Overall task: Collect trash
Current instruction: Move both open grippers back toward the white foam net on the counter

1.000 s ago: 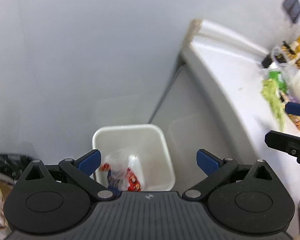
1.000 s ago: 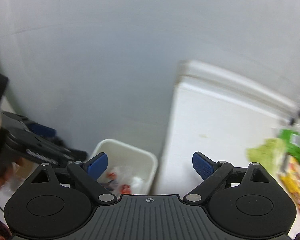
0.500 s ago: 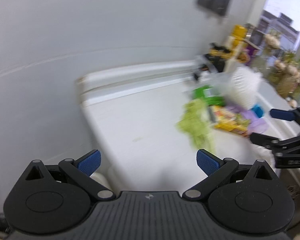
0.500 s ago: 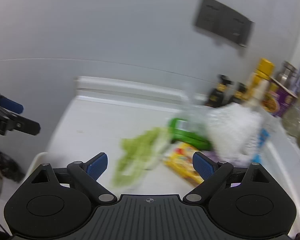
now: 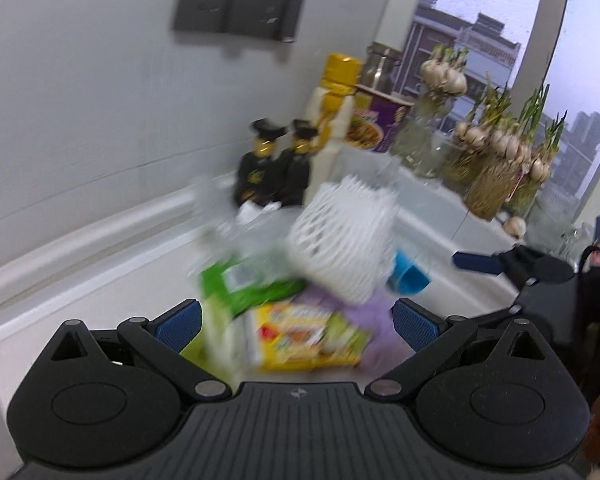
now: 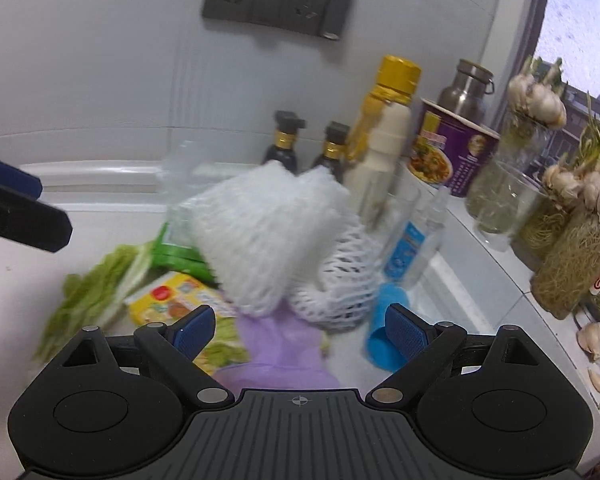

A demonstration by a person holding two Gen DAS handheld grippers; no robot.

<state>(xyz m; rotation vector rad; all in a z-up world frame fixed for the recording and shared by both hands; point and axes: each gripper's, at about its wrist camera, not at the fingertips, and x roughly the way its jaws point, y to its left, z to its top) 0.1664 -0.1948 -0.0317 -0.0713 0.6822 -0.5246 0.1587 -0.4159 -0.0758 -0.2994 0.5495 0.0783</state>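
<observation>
Left wrist view: left tongs [image 5: 296, 320] are spread wide, nothing between the fingers. Right tongs [image 6: 298, 328] likewise released, empty.

Change vs. 1.0 s ago: both cams then faced a white bin on the floor beside the bench, wrappers already inside. Both now face the trash pile on the bench top. Judged: one drop-off is done, next pick cycle is starting.

Trash location: pile sits mid-bench, toward the back wall.
- Yellow snack packet [image 5: 308, 336], directly ahead of left tongs, near front of pile.
- Green packet [image 5: 252, 284] and leafy veg scraps [image 6: 88, 296], left side of pile.
- White foam net [image 6: 260, 240], on top, w/ a second net beside it.
- Purple cloth-like item [image 6: 280, 344] and blue cap [image 6: 380, 340], right front.

Surroundings, not trash: two dark sauce bottles [image 6: 308, 148], yellow-capped bottle [image 6: 384, 120], purple noodle cup [image 6: 452, 152], clear spray bottle [image 6: 416, 236], garlic jars [image 6: 572, 232] along back and right edges.

Obstruction: foam nets overlie the packets; the spray bottle stands just beside the pile, risk of tipping. Pics are motion-blurred, so exact contacts are unclear.
</observation>
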